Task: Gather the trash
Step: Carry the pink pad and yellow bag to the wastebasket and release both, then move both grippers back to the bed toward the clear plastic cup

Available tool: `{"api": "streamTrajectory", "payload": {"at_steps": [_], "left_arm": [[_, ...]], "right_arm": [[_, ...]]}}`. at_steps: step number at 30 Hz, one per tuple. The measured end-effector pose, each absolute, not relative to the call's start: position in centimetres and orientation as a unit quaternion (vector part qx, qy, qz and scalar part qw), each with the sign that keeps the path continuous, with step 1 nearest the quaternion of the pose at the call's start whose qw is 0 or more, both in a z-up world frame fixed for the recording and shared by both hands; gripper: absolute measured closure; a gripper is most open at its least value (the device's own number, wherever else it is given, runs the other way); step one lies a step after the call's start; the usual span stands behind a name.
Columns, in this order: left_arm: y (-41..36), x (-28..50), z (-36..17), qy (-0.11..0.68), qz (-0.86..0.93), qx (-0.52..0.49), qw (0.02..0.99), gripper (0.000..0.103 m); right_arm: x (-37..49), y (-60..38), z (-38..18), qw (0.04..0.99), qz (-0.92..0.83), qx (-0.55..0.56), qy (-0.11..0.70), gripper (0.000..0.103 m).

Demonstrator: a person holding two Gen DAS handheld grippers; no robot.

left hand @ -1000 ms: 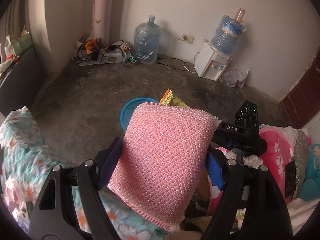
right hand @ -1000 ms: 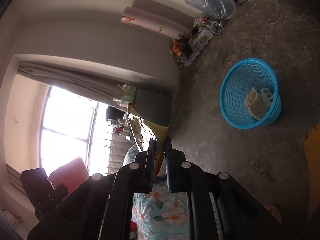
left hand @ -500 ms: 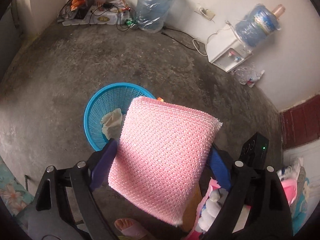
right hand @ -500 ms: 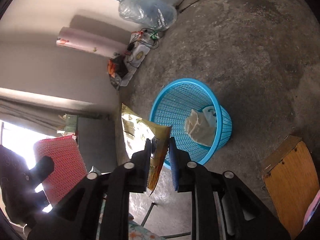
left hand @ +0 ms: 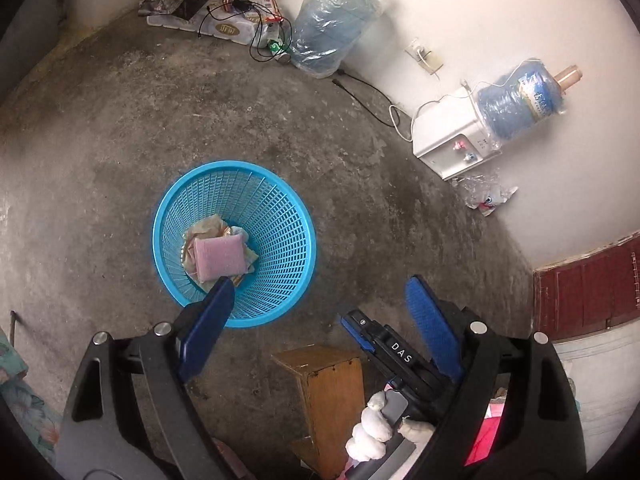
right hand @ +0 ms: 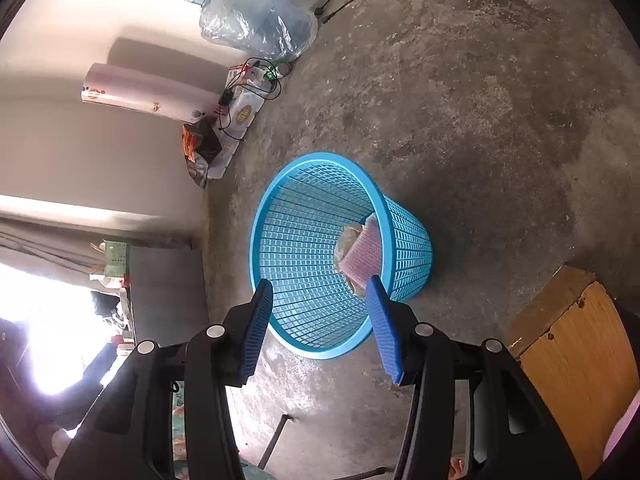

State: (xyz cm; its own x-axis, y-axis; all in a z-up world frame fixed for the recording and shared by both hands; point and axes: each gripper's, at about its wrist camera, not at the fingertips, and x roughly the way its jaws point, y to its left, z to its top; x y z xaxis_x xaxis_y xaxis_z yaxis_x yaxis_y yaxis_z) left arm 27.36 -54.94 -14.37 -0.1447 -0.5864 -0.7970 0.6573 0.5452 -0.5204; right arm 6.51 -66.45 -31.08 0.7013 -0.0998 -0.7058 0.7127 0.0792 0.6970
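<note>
Bare concrete floor (left hand: 120, 128) carries a blue basket (left hand: 280, 208) near white walls (left hand: 500, 20).

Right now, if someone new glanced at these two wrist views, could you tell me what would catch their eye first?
The bright blue mesh basket on the bare concrete floor stands out at once, with a pink scouring pad lying on crumpled wrappers at its bottom. Both the left gripper and the right gripper hang open and empty above it. By the wall stand a plastic-wrapped water jug and a white water dispenser.
</note>
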Motion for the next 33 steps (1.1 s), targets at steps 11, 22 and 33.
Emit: {"api": "streamTrajectory", "payload": {"at_steps": [11,22,33], "left_arm": [[-42.4,23.4,-3.0,0.484,-0.523,0.001,0.701,0.019],[-21.3,19.2,8.0,0.358,-0.476,-0.029,0.803,0.019],[-4.0,15.4,10.9,0.316,-0.362,-0.069,0.874,0.019]], "right_arm": [[6.1,-58.0,-18.6,0.761,-0.243,0.57,0.192,0.051],[8.8,-43.8,-4.5,0.898,-0.167,0.326,0.243,0.02],[11.2,-32.7,-1.0,0.924,0.004,0.265,0.276,0.014]]}}
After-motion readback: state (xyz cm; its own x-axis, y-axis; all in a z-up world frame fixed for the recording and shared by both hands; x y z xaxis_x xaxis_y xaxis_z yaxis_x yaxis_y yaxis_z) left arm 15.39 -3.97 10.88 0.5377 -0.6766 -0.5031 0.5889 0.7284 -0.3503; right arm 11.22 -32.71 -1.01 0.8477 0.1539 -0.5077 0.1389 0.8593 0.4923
